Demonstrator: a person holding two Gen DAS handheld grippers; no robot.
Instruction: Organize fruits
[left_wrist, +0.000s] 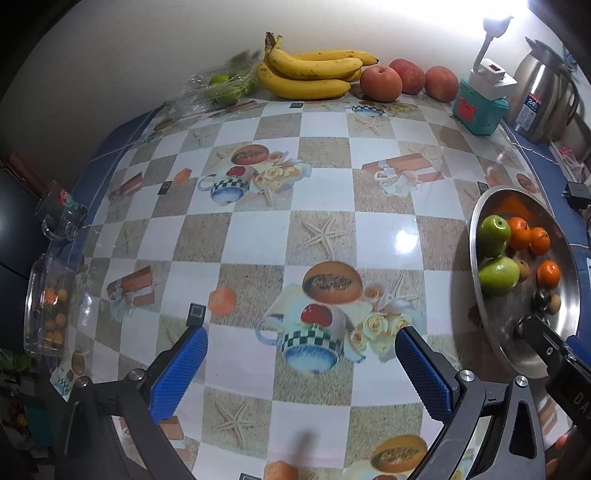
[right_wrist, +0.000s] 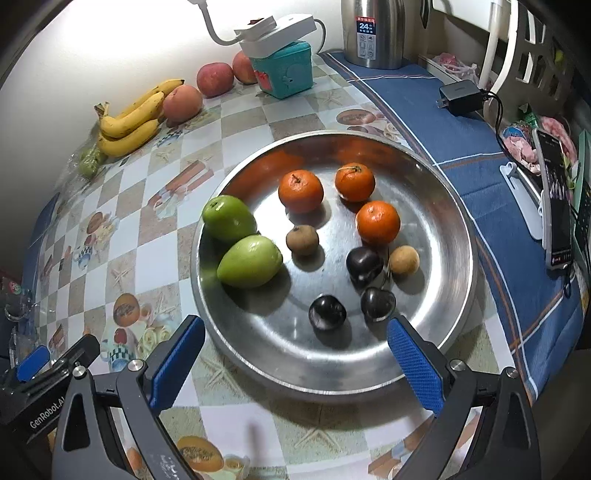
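A round steel tray (right_wrist: 454, 236) holds two green fruits (right_wrist: 249, 260), three oranges (right_wrist: 301, 191), three dark plums (right_wrist: 327, 312) and two small brown fruits (right_wrist: 302, 239). My right gripper (right_wrist: 295, 350) is open and empty over the tray's near rim. My left gripper (left_wrist: 301, 354) is open and empty above the bare tablecloth, left of the tray (left_wrist: 480, 280). Bananas (left_wrist: 310, 72) and three red apples (left_wrist: 380, 83) lie along the far wall. Green limes in a clear bag (left_wrist: 221, 86) sit left of the bananas.
A teal box with a white lamp (left_wrist: 480, 107) and a steel kettle (left_wrist: 543, 99) stand at the back right. A glass jar of fruit (left_wrist: 48, 306) and a glass mug (left_wrist: 61, 210) sit at the left edge. A charger (right_wrist: 461, 98) and phone (right_wrist: 556, 206) lie on the right.
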